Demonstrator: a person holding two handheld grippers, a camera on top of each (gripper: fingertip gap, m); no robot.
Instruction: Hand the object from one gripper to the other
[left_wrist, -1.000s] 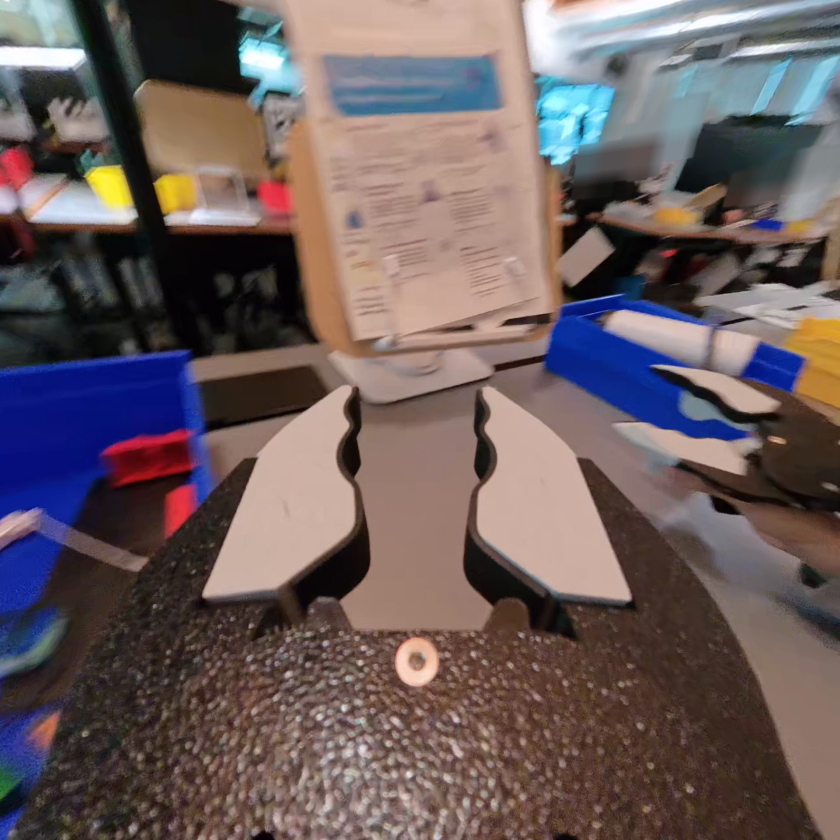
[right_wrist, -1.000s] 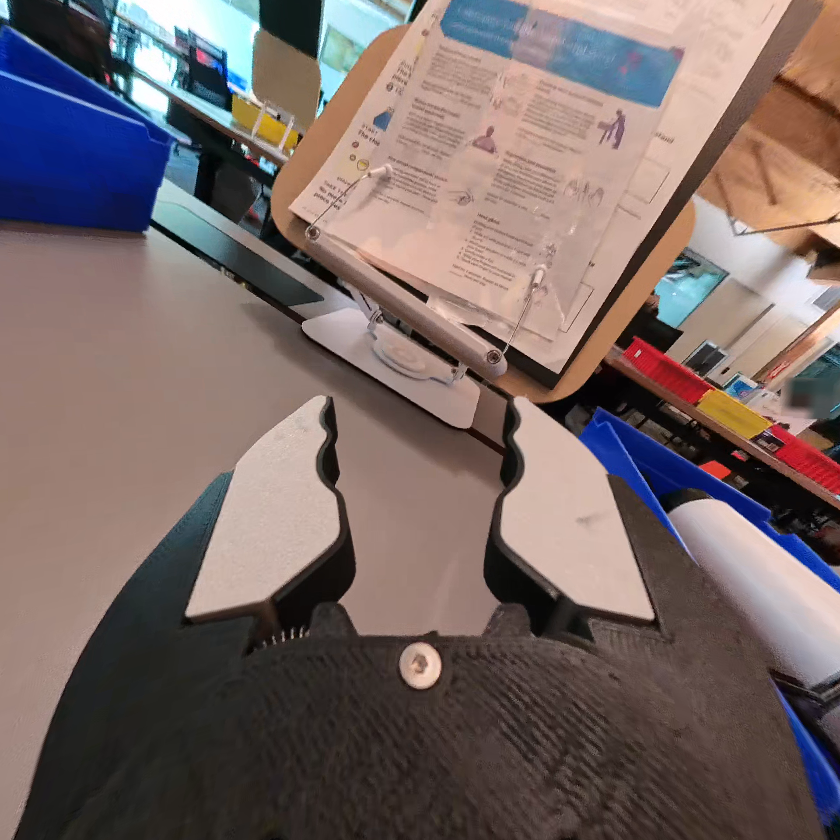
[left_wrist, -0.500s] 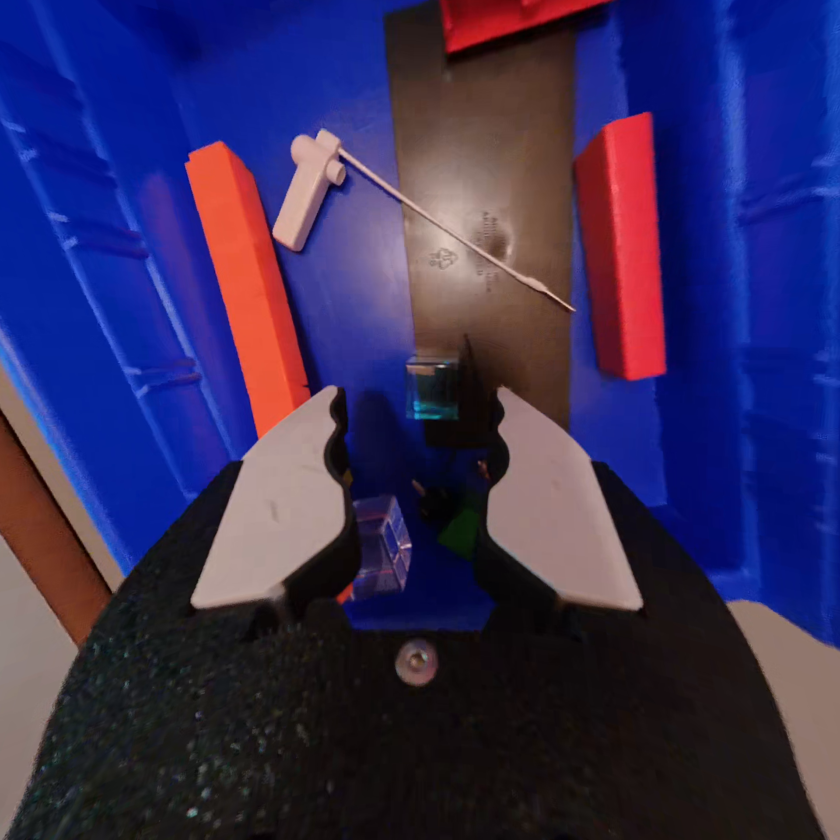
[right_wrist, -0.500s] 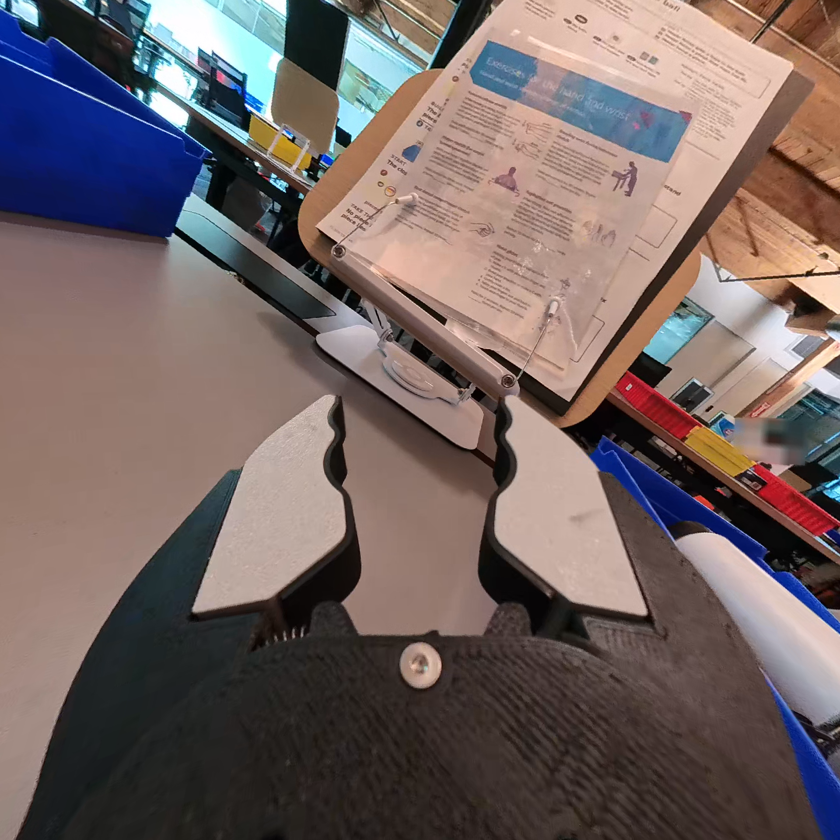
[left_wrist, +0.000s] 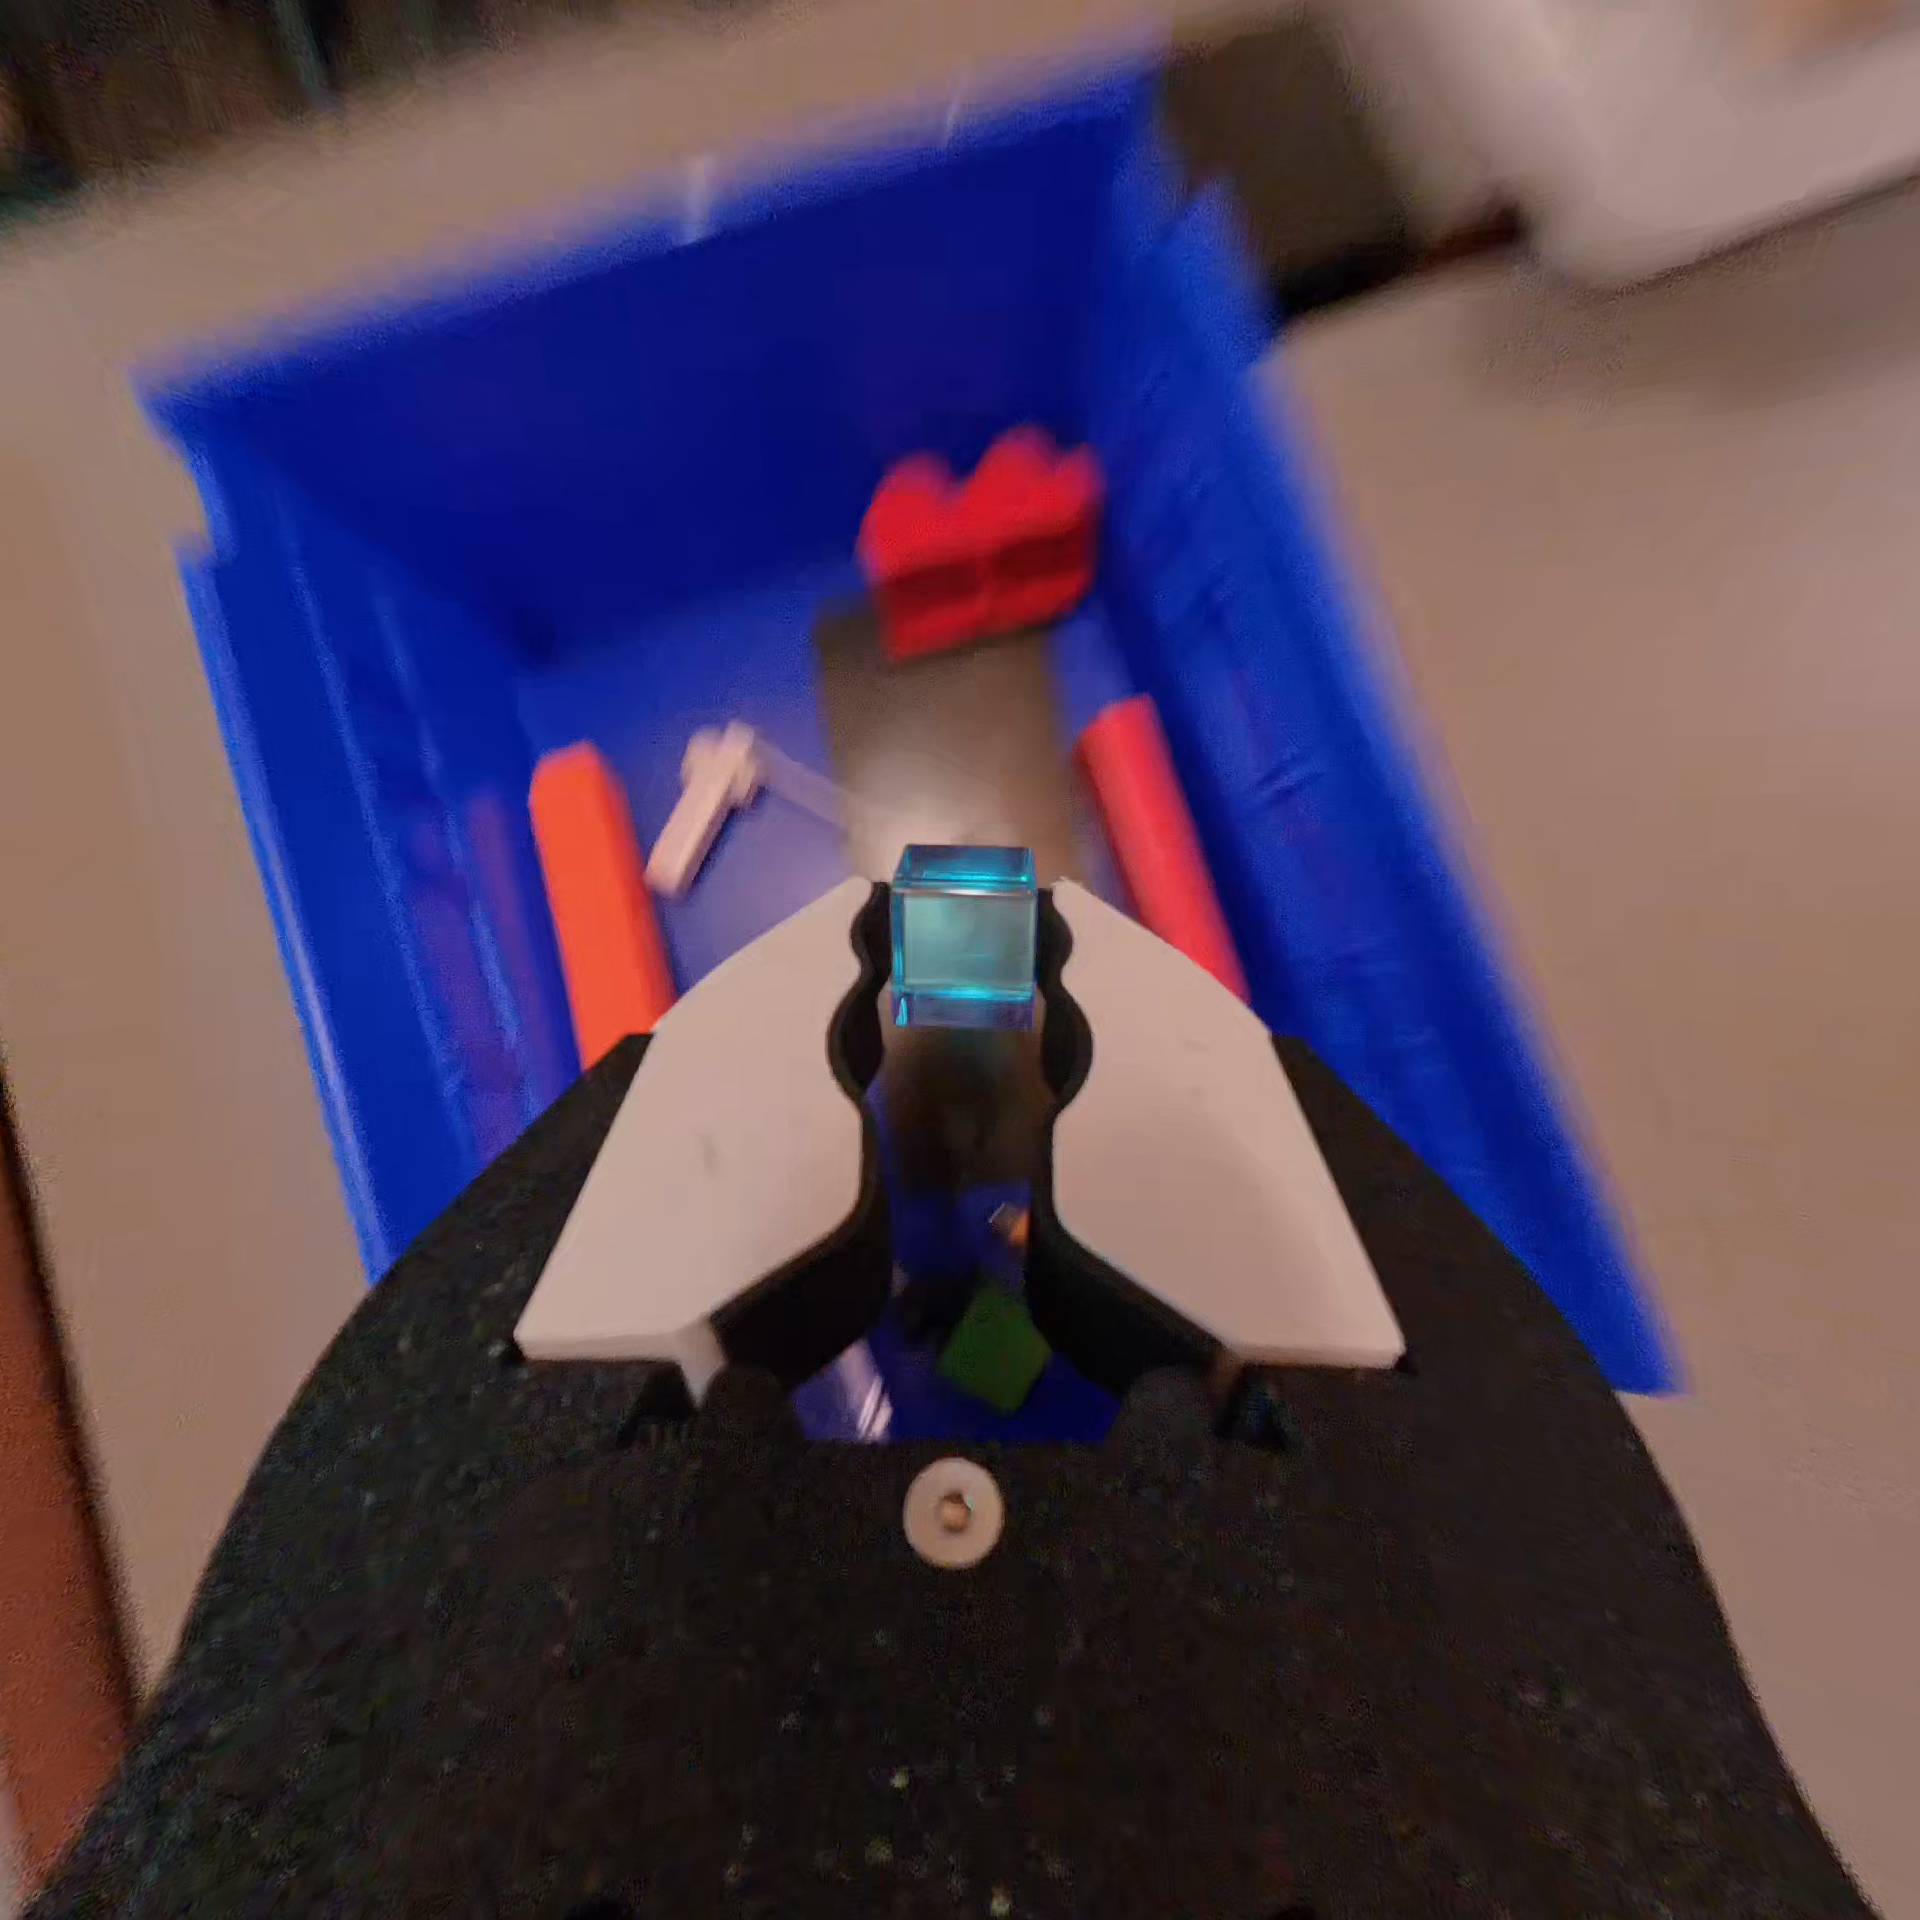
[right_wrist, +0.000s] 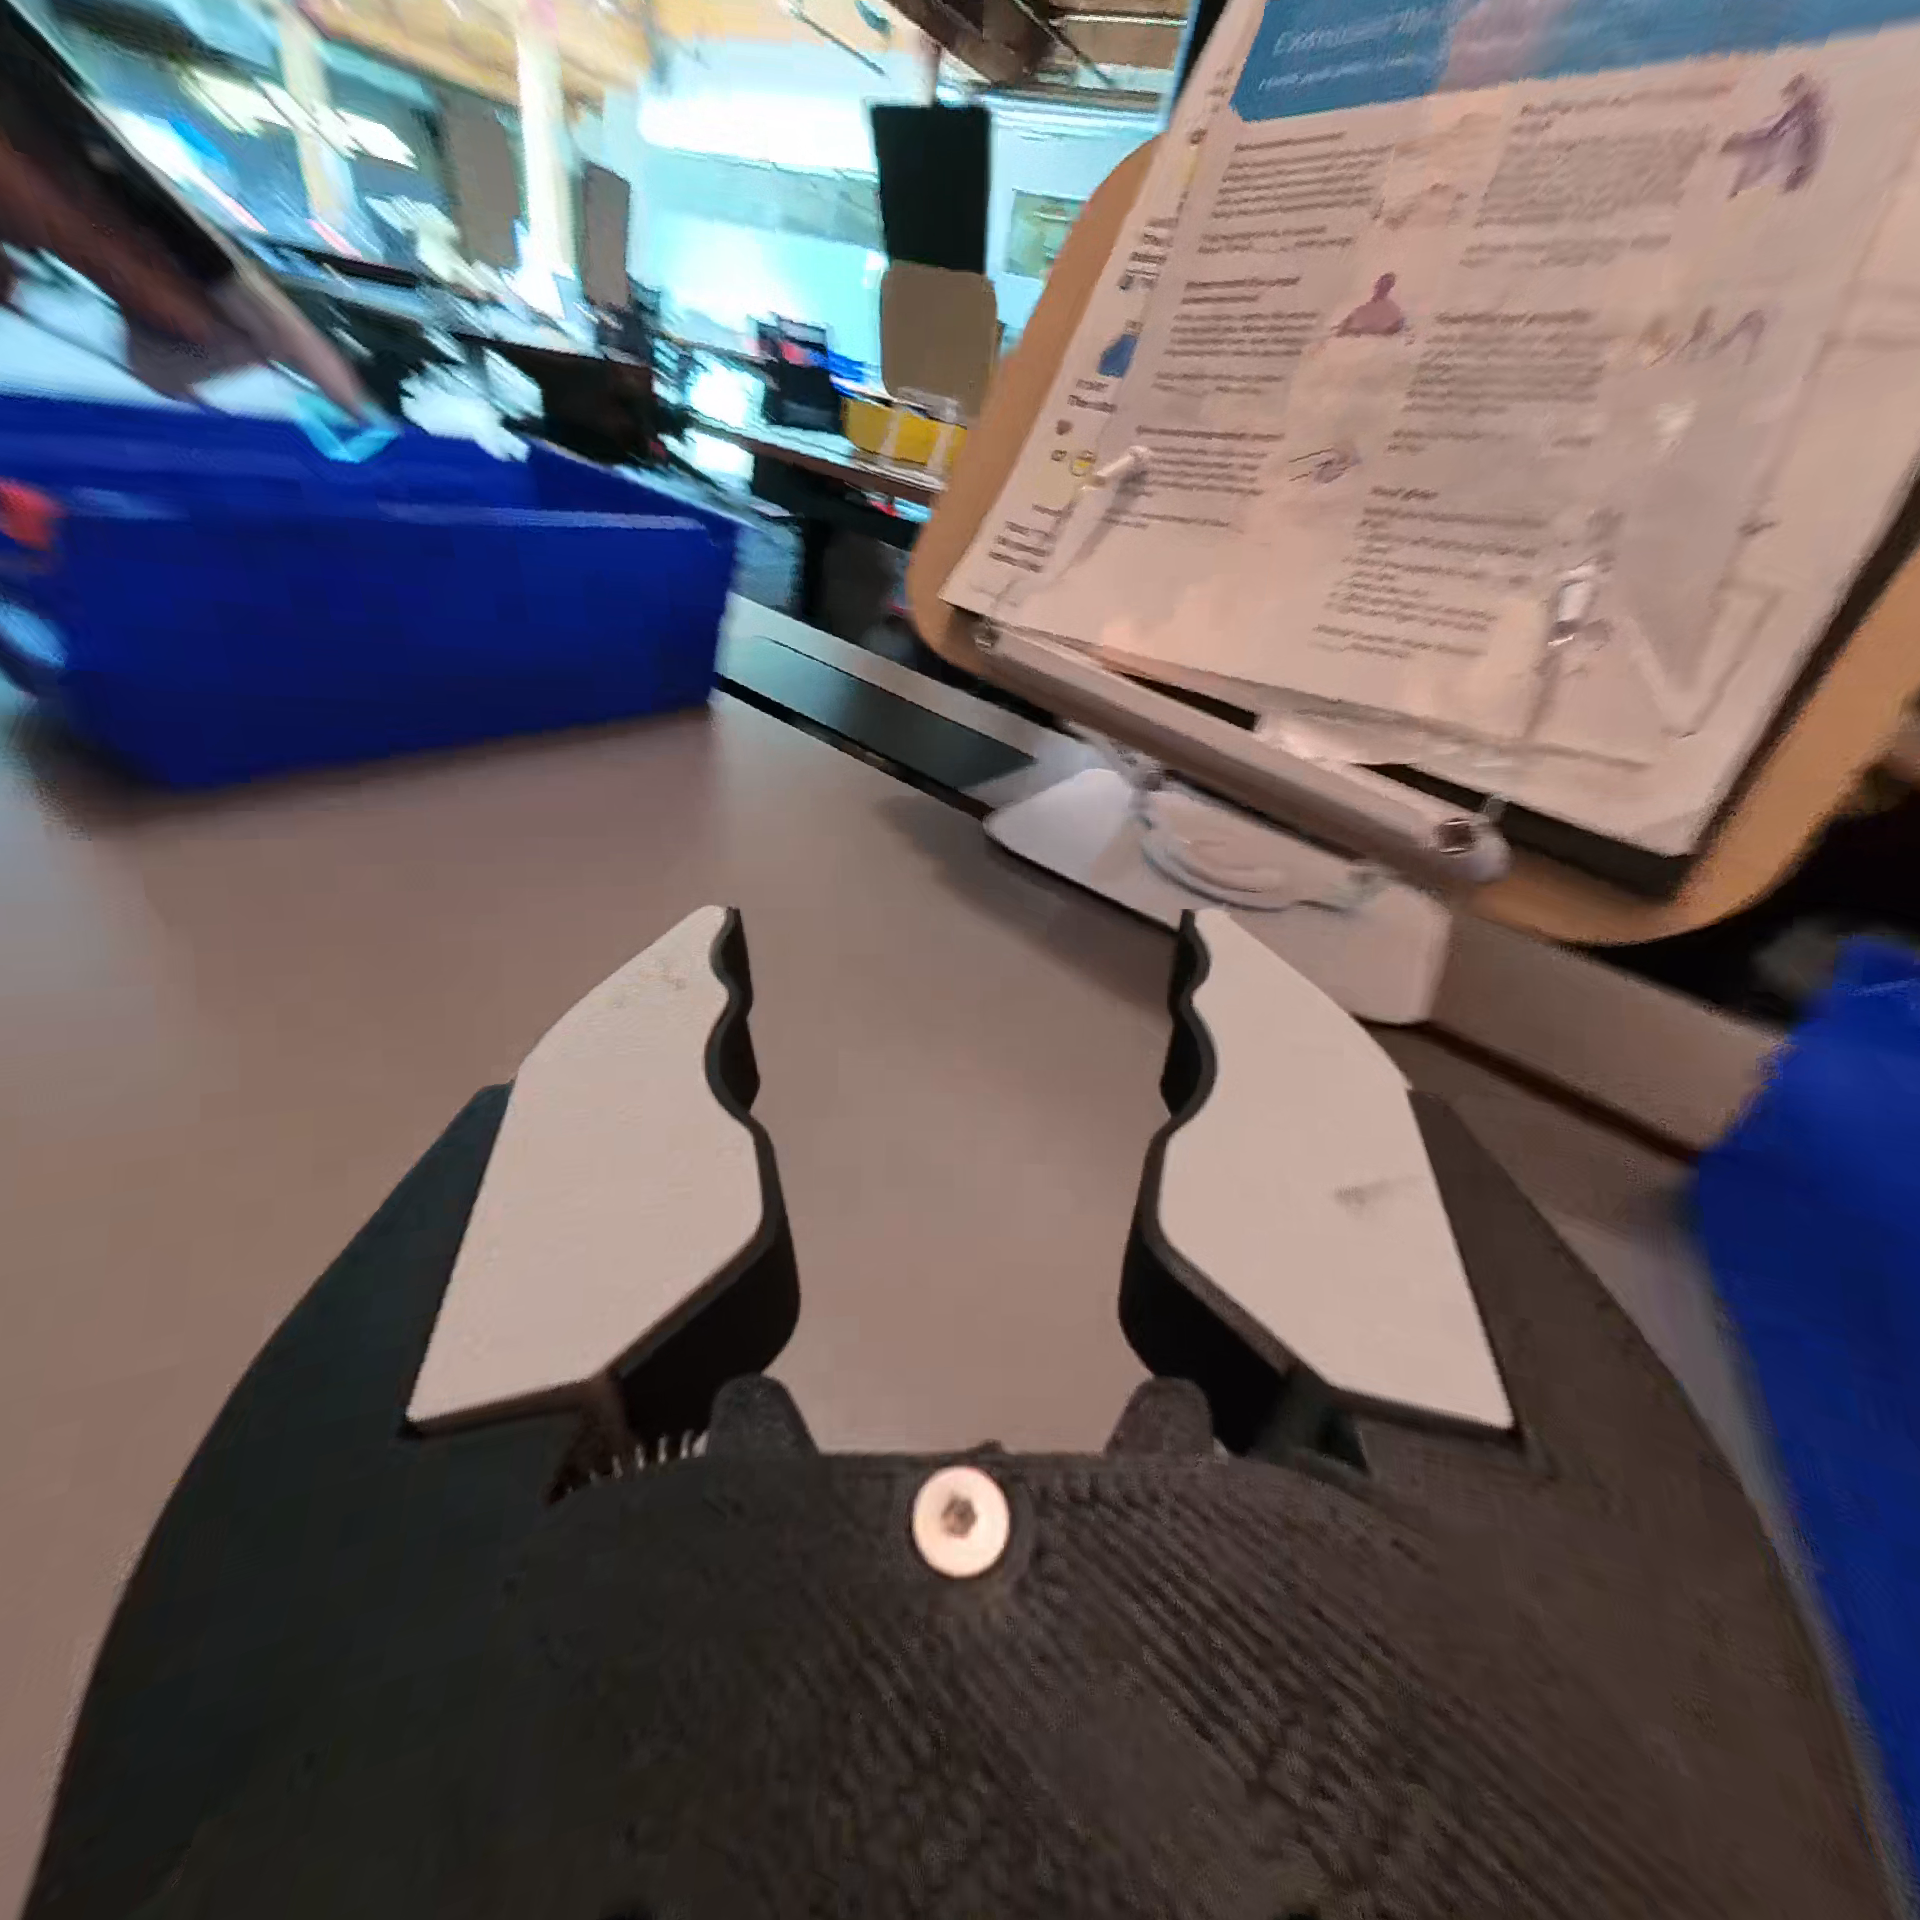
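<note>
Fingertips of the left tool (left_wrist: 962, 940) pinch a small clear teal plastic cube (left_wrist: 963, 952) above the deep blue plastic bin (left_wrist: 1351, 831), which holds red and orange blocks. In the right wrist view, the right tool (right_wrist: 961, 961) gapes wide and empty over the grey bench (right_wrist: 312, 987), near a tilted document stand (right_wrist: 1455, 468).

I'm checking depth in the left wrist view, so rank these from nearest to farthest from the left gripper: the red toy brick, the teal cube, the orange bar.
1. teal cube: clamped between the left gripper fingertips.
2. orange bar: below, left side of the blue bin.
3. red toy brick: the bin's far end, right of centre.
</note>
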